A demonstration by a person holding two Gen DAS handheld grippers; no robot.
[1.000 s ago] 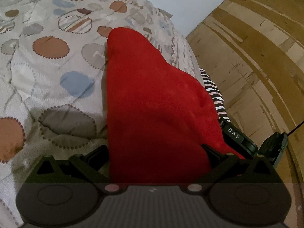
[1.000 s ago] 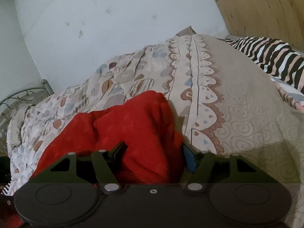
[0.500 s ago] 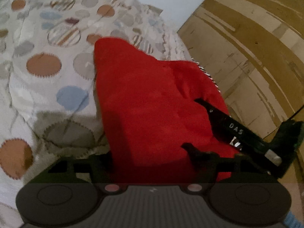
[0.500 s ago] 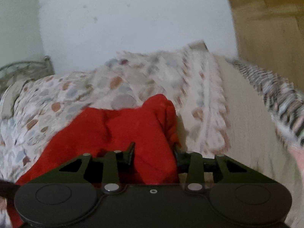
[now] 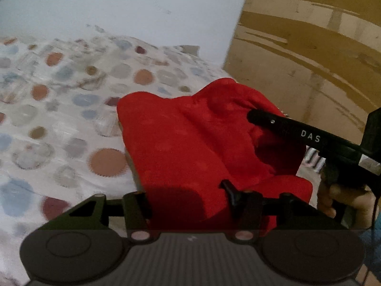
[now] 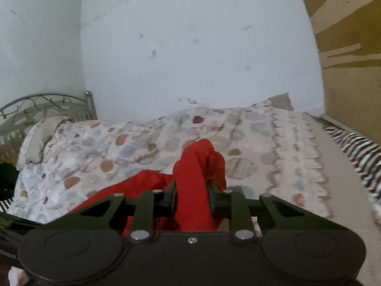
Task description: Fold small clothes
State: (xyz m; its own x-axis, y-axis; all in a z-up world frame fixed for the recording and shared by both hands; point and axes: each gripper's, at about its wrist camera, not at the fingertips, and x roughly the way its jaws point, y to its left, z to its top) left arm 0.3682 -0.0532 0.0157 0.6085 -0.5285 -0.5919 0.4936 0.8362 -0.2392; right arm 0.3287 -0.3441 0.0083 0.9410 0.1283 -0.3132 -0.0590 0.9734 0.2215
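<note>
Red, soft fabric is what we have to manage: one red garment point(image 5: 190, 143), limp and light by the look of it, sagging in folds wherever nothing bears it. We judge it will not slip much, being matte cloth, but it will droop and bunch, so it wants holding at two edges or corners kept well apart.

Our left tool point(image 5: 188, 197) has the garment's near edge between its fingers, and its jaws are closing; whether the pads press the cloth yet we cannot tell, since the fabric hides them. Our right tool point(image 6: 191, 197) is also closing, and a bunched ridge of the red cloth stands pinched between its two fingers, which touch it on both sides. The garment hangs between the two tools above the bed point(image 5: 59, 119), its far part lying toward the spotted bedcover.

By count: one red garment, two tools, one bed with a spotted cover, one striped cloth point(image 6: 357, 152) at the bed's right edge, and one metal headboard point(image 6: 42, 104) at the far left.
</note>
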